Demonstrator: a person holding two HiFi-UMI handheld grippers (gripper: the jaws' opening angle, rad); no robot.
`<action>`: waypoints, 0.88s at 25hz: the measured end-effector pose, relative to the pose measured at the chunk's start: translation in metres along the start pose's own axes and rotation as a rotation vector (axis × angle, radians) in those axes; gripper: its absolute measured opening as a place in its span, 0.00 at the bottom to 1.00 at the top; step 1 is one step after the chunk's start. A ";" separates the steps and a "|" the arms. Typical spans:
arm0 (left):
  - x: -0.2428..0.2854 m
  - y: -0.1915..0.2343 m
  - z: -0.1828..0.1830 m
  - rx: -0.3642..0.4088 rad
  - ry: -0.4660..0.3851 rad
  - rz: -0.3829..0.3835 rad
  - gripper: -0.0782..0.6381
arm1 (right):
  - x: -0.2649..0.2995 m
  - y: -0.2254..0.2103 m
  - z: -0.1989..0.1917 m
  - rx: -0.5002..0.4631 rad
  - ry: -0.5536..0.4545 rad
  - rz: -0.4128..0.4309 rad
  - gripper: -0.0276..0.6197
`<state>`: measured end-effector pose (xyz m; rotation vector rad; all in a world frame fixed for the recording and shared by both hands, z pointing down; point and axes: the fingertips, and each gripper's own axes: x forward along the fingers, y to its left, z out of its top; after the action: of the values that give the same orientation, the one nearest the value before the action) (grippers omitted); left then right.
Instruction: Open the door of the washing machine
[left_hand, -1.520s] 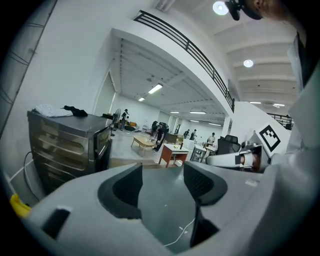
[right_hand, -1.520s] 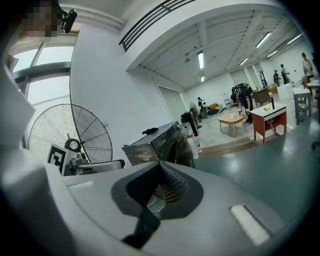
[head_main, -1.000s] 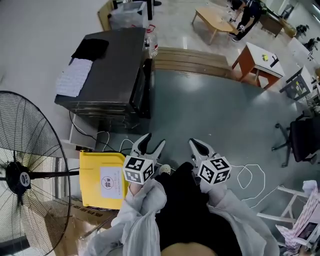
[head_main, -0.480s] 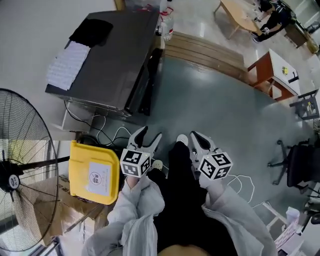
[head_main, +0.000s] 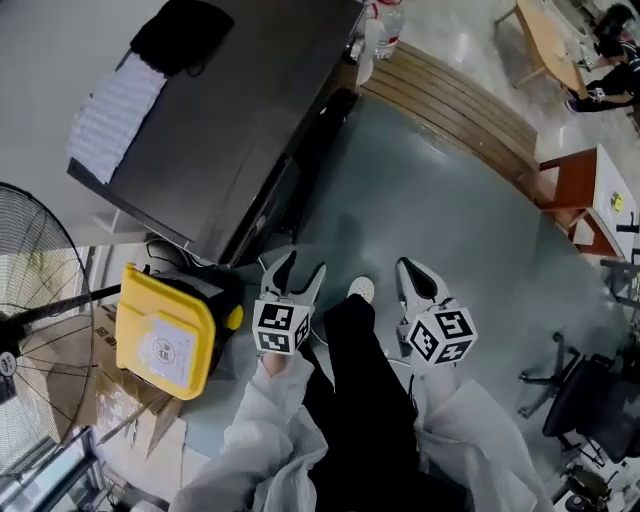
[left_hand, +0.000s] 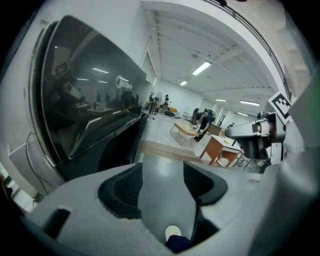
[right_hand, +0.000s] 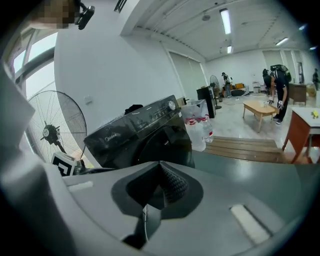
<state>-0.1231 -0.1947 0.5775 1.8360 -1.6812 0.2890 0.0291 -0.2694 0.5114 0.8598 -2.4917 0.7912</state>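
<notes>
Fingers of left gripper (head_main: 300, 274) apart, empty | right gripper (head_main: 412, 278) fingers together | both clear of washing machine (head_main: 235, 110)

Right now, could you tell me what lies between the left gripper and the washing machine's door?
Only bare grey floor, as the head view shows; the left gripper is apart from the door.

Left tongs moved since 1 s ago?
Yes. The left tongs have advanced toward the washing machine, leaving the yellow bin further to their left.
</notes>
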 end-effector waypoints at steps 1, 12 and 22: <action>0.008 0.006 -0.005 -0.004 0.005 0.022 0.45 | 0.010 -0.009 -0.002 -0.012 0.011 0.004 0.05; 0.073 0.069 -0.044 -0.011 0.003 0.161 0.42 | 0.088 -0.048 -0.049 0.078 0.004 0.067 0.05; 0.093 0.095 -0.053 0.050 0.019 0.227 0.31 | 0.096 -0.065 -0.085 0.136 0.012 0.012 0.05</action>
<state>-0.1860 -0.2399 0.6985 1.6724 -1.8874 0.4460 0.0150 -0.3010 0.6509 0.8826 -2.4576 0.9760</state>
